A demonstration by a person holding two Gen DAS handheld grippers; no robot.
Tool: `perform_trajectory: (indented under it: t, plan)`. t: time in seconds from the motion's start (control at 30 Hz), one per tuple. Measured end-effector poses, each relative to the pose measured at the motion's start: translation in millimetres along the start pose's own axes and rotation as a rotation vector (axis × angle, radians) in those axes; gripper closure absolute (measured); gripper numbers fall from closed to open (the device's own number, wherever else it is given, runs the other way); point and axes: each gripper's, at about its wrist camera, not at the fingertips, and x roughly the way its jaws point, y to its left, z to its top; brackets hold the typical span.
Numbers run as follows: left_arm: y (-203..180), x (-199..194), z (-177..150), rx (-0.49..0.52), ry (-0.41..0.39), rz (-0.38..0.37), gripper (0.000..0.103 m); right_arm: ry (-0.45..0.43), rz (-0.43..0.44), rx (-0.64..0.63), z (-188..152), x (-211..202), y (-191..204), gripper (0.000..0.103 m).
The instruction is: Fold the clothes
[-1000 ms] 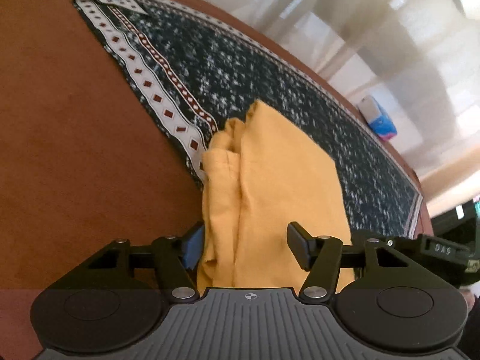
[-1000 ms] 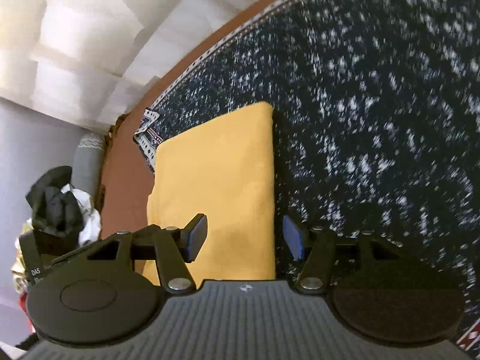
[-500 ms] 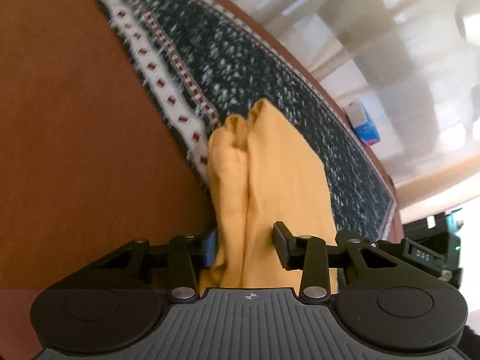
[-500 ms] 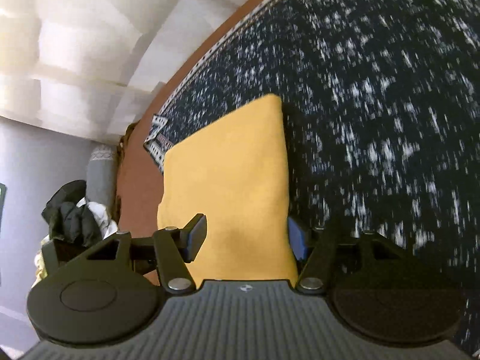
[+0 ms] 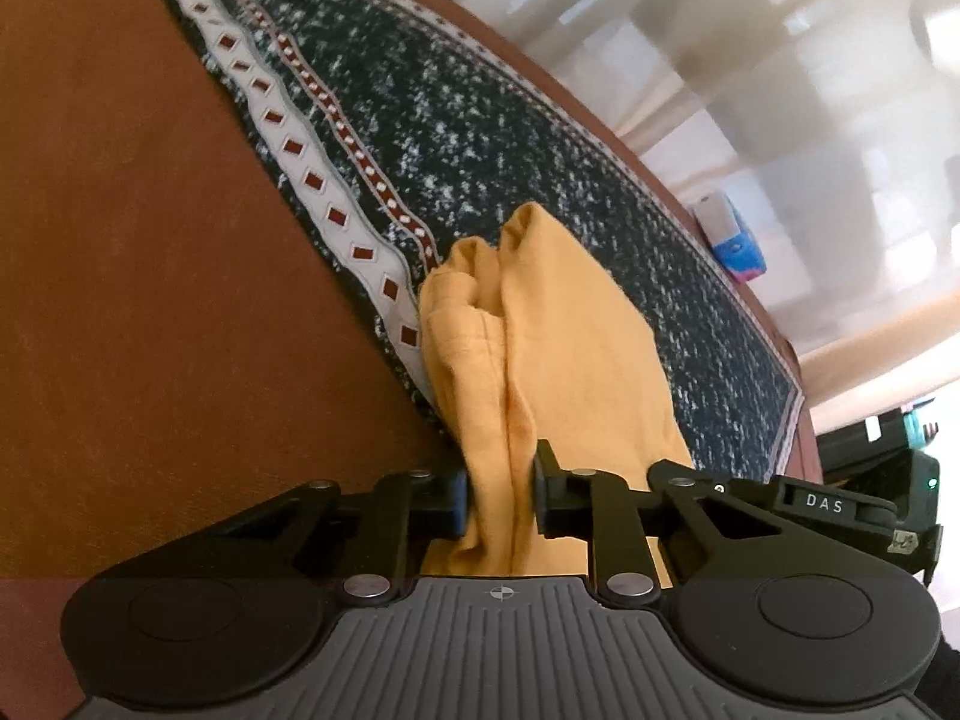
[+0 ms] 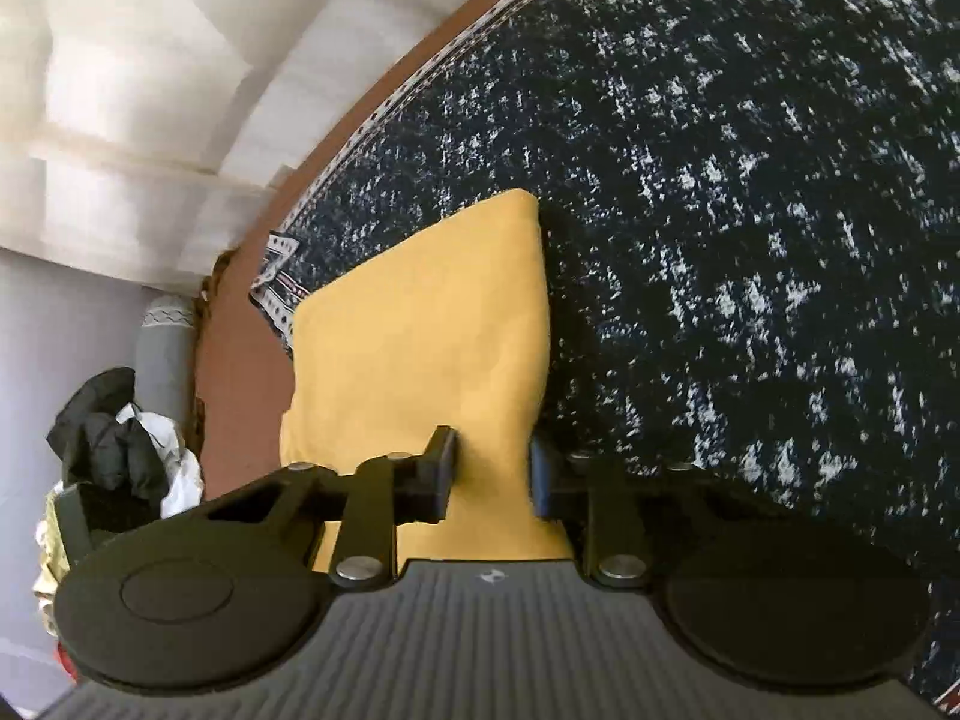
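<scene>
A folded yellow garment [image 5: 564, 336] lies on a dark speckled cloth [image 5: 456, 120] with a patterned border. My left gripper [image 5: 501, 495] is shut on the garment's bunched near edge, the fabric pinched between both pads. In the right wrist view the same yellow garment [image 6: 432, 330] looks flat and smooth. My right gripper [image 6: 492, 474] is shut on its near right corner, the fingers pressing the fabric from both sides. The other gripper's body [image 5: 840, 504] shows at the right of the left wrist view.
The cloth covers a brown table [image 5: 120, 240]. A blue and white box [image 5: 729, 234] stands at the table's far edge. A pile of dark and white clothes [image 6: 114, 438] and a grey roll [image 6: 162, 354] lie beyond the table's edge. Pale curtains hang behind.
Both grippers have closed from open onto the yellow garment's near edge. The left one bunched the fabric together as it shut.
</scene>
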Motion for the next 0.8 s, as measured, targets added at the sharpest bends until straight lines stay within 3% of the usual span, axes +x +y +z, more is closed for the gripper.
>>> perform_trajectory:
  t: [0.13, 0.47, 0.67, 0.8]
  plan:
    - [-6.7, -13.5, 1.7, 0.026, -0.030, -0.005, 0.091, -0.029, -0.008, -0.062, -3.0, -7.5, 18.6, 0.088]
    - [-53.5, -34.3, 3.1, 0.135, -0.090, -0.056, 0.091, -0.150, 0.063, -0.107, -7.4, -53.0, 49.5, 0.088]
    - [-86.3, -42.3, 2.8, 0.209, -0.118, -0.087, 0.091, -0.228, 0.071, -0.104, -6.8, -89.2, 39.7, 0.088]
    - [-125.3, -26.3, -7.6, 0.270, -0.107, -0.101, 0.091, -0.290, 0.074, -0.090, -10.2, -120.6, 19.0, 0.088]
